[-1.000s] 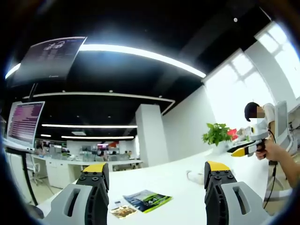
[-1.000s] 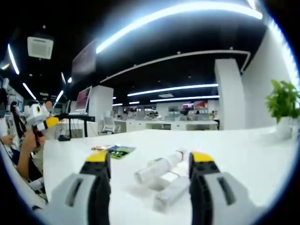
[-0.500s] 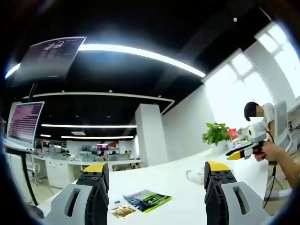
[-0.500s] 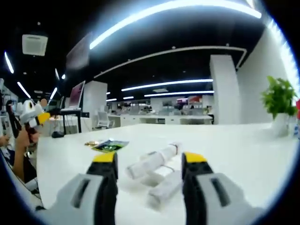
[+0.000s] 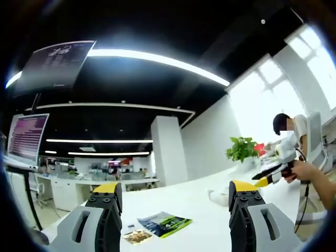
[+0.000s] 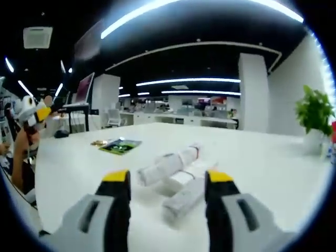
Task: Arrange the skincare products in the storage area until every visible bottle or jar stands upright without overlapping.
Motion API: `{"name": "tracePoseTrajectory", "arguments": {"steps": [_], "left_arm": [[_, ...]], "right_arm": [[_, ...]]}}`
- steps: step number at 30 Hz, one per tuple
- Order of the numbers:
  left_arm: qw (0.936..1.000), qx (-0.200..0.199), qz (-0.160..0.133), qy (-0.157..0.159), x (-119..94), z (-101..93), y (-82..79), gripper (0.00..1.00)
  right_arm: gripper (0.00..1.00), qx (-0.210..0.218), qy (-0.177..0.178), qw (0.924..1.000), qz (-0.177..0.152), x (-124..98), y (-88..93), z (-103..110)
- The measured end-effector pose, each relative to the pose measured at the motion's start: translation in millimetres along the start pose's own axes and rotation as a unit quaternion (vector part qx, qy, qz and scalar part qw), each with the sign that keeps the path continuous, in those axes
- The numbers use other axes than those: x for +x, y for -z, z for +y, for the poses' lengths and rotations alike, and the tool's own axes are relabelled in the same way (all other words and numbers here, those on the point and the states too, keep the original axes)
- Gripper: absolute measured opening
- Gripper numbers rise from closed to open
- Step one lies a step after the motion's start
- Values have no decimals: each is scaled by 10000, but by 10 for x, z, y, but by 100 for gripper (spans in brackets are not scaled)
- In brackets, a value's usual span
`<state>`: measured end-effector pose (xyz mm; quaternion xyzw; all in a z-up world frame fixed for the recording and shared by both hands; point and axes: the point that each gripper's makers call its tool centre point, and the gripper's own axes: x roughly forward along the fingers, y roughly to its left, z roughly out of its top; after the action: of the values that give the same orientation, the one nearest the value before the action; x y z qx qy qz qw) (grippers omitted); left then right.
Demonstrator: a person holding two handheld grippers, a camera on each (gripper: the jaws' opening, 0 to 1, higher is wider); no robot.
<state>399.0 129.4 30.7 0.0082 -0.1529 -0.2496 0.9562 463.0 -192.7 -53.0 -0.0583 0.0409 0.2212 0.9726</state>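
The white desk [image 6: 273, 168] is big and flat. In the right gripper view its near edge curves along the left side, and lots of bare top lies around the bottles. A person's hand [image 6: 23, 152] holds the left tool [image 6: 32, 112] out past that edge, well apart from the bottles. A potted plant [image 6: 315, 113] stands far off on the right side of the desk. A green booklet [image 6: 121, 146] lies flat on the desk past the bottles.

The right tool [image 6: 167, 177] is open, with a wide gap between its two yellow-tipped jaws. It hangs low over the desk. Two white bottles lie on their sides just beyond the tips. The far bottle [image 6: 167, 166] is long and round and points away to the right. The near bottle [image 6: 185, 198] lies beside it, and its right side is hidden by the right jaw. Whether the two touch is hard to tell. They are blurry, so no labels can be read.

In the left gripper view, the left tool [image 5: 173, 190] is open too, with nothing between its jaws. The same green booklet [image 5: 165, 224] lies on the desk [image 5: 194, 205] between them. A small white shape [image 5: 218, 197] beside the right jaw is too small to make out. The right tool [image 5: 265, 173] shows far off at the right, held by a hand [image 5: 307, 170].
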Motion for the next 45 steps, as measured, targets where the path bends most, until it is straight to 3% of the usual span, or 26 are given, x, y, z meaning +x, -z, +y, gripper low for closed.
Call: {"name": "tracePoseTrajectory", "arguments": {"steps": [9, 21, 32, 35, 37, 45], "left_arm": [[10000, 2, -11, -3, -1, 4, -7, 86], [10000, 0, 13, 13, 10, 6, 9, 86], [10000, 3, 45, 18, 20, 0, 36, 85], [10000, -4, 37, 26, 18, -7, 33, 85], [10000, 7, 40, 27, 18, -10, 34, 85], [10000, 47, 64, 46, 20, -37, 46, 85]], "right_arm": [[58, 112, -85, 9999, 96, 25, 63, 11], [60, 185, 26, 9994, 290, 97, 232, -136], [60, 517, 133, 9985, 76, 94, 233, -313], [59, 481, 151, 9987, 124, 108, 247, -307], [59, 199, 191, 9990, 356, 136, 316, -275], [62, 175, 229, 9988, 387, 149, 325, -289]]}}
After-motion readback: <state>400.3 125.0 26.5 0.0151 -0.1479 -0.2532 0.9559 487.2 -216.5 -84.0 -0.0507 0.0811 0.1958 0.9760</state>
